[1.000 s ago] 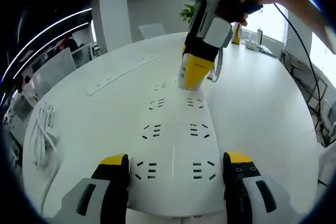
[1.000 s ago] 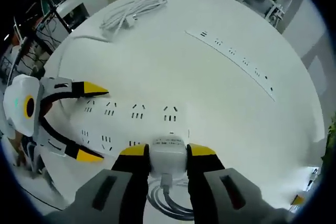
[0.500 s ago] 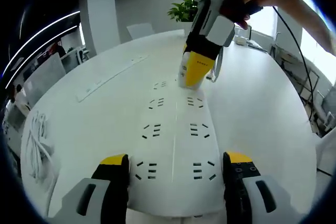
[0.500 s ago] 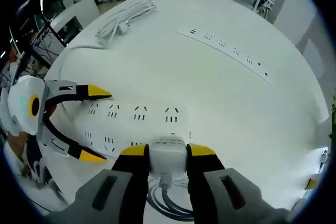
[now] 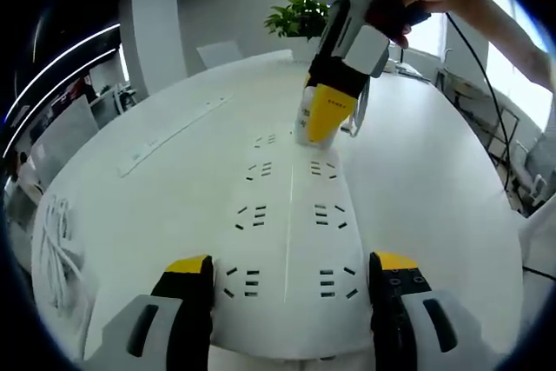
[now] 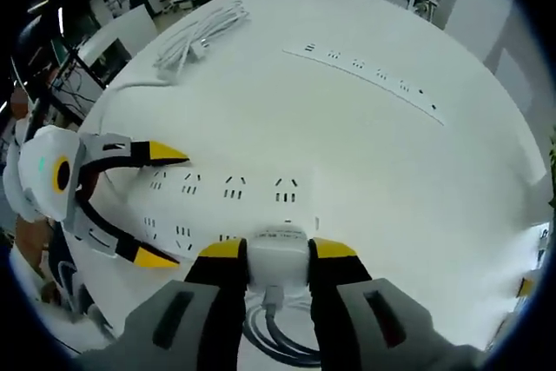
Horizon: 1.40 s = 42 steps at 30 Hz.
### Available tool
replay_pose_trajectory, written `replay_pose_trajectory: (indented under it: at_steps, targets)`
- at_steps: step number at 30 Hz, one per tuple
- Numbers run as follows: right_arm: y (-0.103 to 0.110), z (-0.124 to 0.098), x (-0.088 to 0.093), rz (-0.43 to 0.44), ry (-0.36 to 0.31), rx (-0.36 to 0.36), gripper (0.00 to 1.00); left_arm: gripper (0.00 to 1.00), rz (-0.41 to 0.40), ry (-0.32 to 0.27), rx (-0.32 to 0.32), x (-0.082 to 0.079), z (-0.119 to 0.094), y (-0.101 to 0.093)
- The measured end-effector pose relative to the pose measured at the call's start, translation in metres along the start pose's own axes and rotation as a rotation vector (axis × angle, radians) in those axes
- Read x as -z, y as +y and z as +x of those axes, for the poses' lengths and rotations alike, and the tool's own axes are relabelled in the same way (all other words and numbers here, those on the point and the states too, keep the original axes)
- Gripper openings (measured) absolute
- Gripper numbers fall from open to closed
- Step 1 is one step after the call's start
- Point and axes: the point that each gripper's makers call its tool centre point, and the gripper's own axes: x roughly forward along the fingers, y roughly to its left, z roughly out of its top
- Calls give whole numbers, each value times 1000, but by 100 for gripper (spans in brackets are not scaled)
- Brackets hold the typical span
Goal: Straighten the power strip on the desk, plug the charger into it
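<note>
A wide white power strip with two rows of sockets lies on the white round table. My left gripper has its jaws against the two long sides of the strip's near end, holding it. In the right gripper view it comes in from the left across that same end of the strip. My right gripper is shut on a white charger and holds it down at the strip's other end. In the left gripper view this gripper stands upright on the charger.
A second, slim power strip lies further off on the table, also in the left gripper view. A bundle of white cable rests near the table's edge. The charger's own cable coils under my right gripper. Chairs and a plant stand beyond the table.
Both views have shifted slightly with the hands. The grippers, the strip and the charger stand to each other as before.
</note>
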Motion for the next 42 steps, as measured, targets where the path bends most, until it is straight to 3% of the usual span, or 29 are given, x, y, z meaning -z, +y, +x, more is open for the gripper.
replay_pose_trajectory:
  at_steps: [8,42]
  targets:
    - [0,-1,3,31,-23,5,27,74,15,2,21,-1,1,-2]
    - [-1,-21,28,222,-256,145,27,75,155,-2,184,-5,7,-16]
